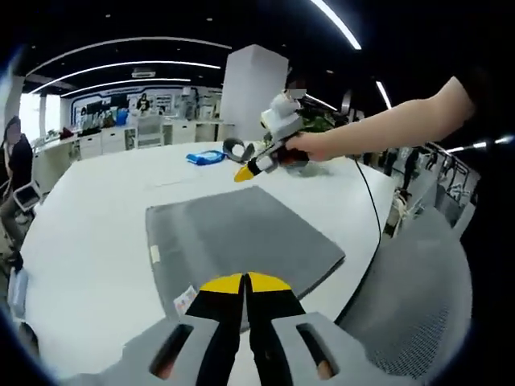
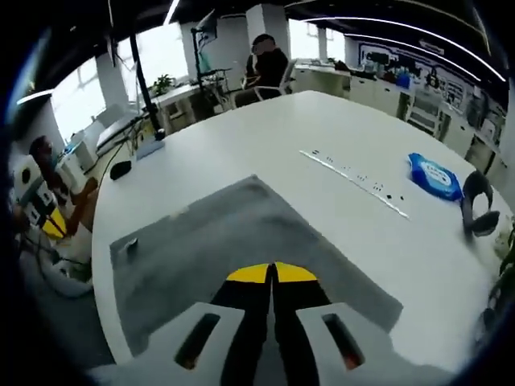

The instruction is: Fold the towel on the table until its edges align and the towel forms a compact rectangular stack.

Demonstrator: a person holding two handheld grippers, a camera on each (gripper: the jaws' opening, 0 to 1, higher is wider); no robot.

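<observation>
Lying flat on the white tabletop (image 1: 88, 241), the grey towel (image 1: 241, 241) reads as a neat rectangle with a thick, doubled edge, so it looks already folded at least once and near the compact stack the task asks for, though I cannot tell how many layers it has. A small white label (image 1: 185, 299) pokes out at the edge nearest the left tool (image 1: 245, 281), whose yellow-tipped jaws stand pressed together with nothing between them, hovering just over that near edge. In the right gripper view the right tool (image 2: 272, 273) likewise has its jaws together and empty, poised above the towel (image 2: 241, 249) at the opposite side. Seen from the left gripper view, the right tool (image 1: 245, 171) is held in a hand (image 1: 310, 147) beyond the far edge of the cloth and lifted clear of it, which suggests both tools sit at opposite sides to judge alignment or to start another fold. Well apart from the towel lie a blue packet (image 2: 434, 177) and a dark strap-like item (image 2: 476, 211), plus a thin ruler-like strip (image 2: 354, 183). The likely next move calls for opening the jaws and pinching an edge, if another fold is wanted.
</observation>
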